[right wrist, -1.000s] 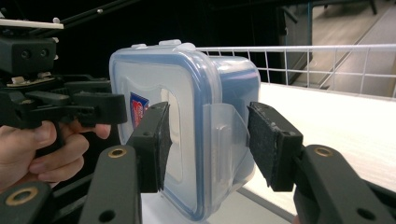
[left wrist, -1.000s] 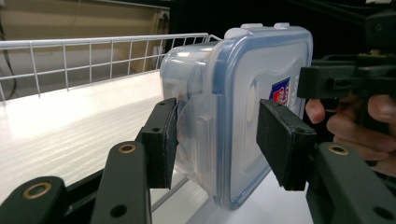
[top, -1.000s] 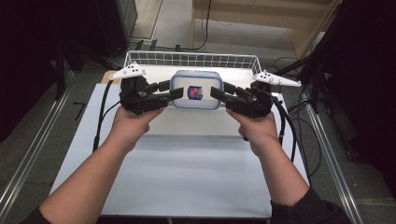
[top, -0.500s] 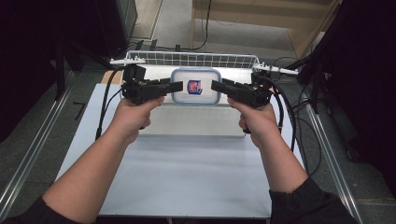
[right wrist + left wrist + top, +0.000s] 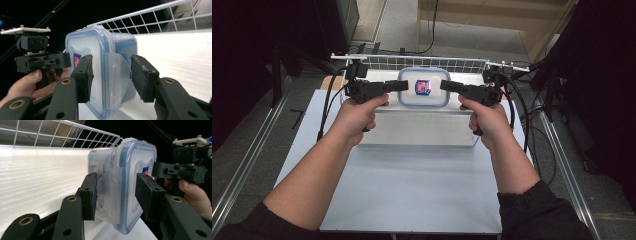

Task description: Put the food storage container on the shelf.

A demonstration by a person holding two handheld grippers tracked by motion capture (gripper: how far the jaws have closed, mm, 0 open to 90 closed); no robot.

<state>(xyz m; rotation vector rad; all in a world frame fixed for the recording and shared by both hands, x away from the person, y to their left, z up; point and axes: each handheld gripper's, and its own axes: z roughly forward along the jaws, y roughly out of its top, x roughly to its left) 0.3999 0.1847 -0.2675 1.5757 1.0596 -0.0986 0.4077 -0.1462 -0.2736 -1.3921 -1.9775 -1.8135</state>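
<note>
Left gripper [image 5: 399, 85] and right gripper [image 5: 448, 86] both pinching clear container [image 5: 424, 87], side clips (gripper views) between pads

Glossy clear plastic container [image 5: 424, 88], white wire basket [image 5: 452, 63], matt black fingers [image 5: 150, 192]

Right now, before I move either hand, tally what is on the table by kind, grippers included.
Clip-lid plastic container: 1
Hand-held grippers: 2, left gripper and right gripper, one at each side latch of the container
White wire basket: 1
Silver box: 1
Total: 5
</note>
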